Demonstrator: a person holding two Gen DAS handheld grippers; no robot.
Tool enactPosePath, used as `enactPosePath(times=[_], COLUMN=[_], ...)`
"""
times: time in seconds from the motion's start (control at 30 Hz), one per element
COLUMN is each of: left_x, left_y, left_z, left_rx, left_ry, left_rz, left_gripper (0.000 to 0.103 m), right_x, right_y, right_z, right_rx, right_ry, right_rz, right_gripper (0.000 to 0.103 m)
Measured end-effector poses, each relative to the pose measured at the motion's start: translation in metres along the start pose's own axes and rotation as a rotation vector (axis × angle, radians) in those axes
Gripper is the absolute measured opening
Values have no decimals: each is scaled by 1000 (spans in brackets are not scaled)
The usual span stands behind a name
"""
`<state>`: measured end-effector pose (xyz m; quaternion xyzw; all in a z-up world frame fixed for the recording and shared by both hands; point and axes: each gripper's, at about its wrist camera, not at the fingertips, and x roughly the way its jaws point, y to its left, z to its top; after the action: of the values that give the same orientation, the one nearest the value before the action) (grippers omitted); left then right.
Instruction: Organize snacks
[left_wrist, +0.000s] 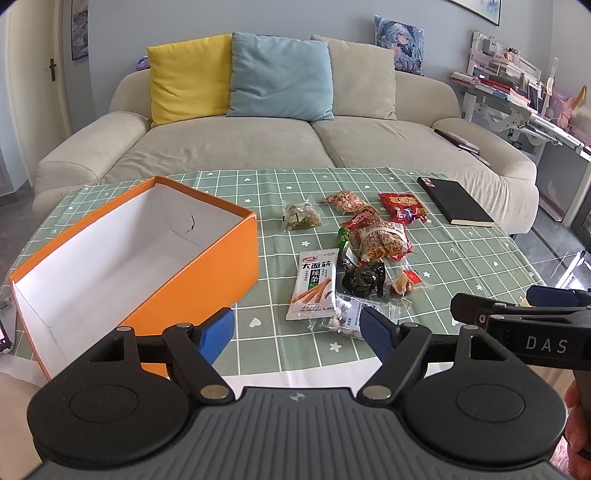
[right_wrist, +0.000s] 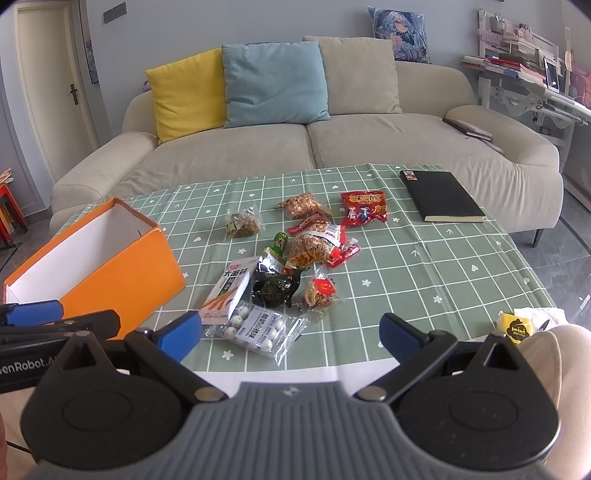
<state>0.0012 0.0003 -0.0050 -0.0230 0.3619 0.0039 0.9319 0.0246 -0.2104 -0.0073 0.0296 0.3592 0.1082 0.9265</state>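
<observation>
Starting at your left, the box (left_wrist: 140, 254) stands empty on the table (left_wrist: 461, 266), its near end cut off by your left gripper (left_wrist: 299, 332), whose jaws are spread wide and hold nothing. Reach for it carelessly and a finger could catch the thin wall and shove or tip it; it looks like light card.

Moving right, the snacks (right_wrist: 284, 266) lie in a loose heap mid-table, none in the box yet. The stick pack (left_wrist: 314, 284) and the clear bag (right_wrist: 255, 328) of white balls sit nearest you and overlap. Pinch one and you may drag the other, or the slick film may slip from the pads. The dark pack (right_wrist: 275, 290) is half buried, so what it is stays unclear, and most labels are too small to read.

Your right gripper (right_wrist: 291, 336) also hangs wide open, empty, above the near edge. The two grippers sit close, so both going for the heap could clash.

Far right, the notebook (right_wrist: 441, 199) lies well apart, and a yellow thing (right_wrist: 515, 326) is partly hidden by your sleeve (right_wrist: 554, 354).
</observation>
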Motion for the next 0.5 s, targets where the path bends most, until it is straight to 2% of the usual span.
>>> enactPosePath(times=[0.23, 0.43, 0.47, 0.5], left_x=[0, 1, 2, 3], left_y=[1, 2, 3, 4], left_z=[0, 1, 1, 1], left_rx=[-6, -1, -1, 3], left_ry=[0, 0, 5, 7], left_rz=[-7, -45, -52, -63], left_gripper=[90, 79, 75, 66], right_x=[0, 2, 3, 4], right_y=[0, 1, 0, -1], right_z=[1, 1, 1, 1], right_rx=[-2, -4, -1, 3], right_ry=[5, 13, 17, 21], right_rz=[0, -8, -4, 6], right_gripper=[99, 99, 99, 99])
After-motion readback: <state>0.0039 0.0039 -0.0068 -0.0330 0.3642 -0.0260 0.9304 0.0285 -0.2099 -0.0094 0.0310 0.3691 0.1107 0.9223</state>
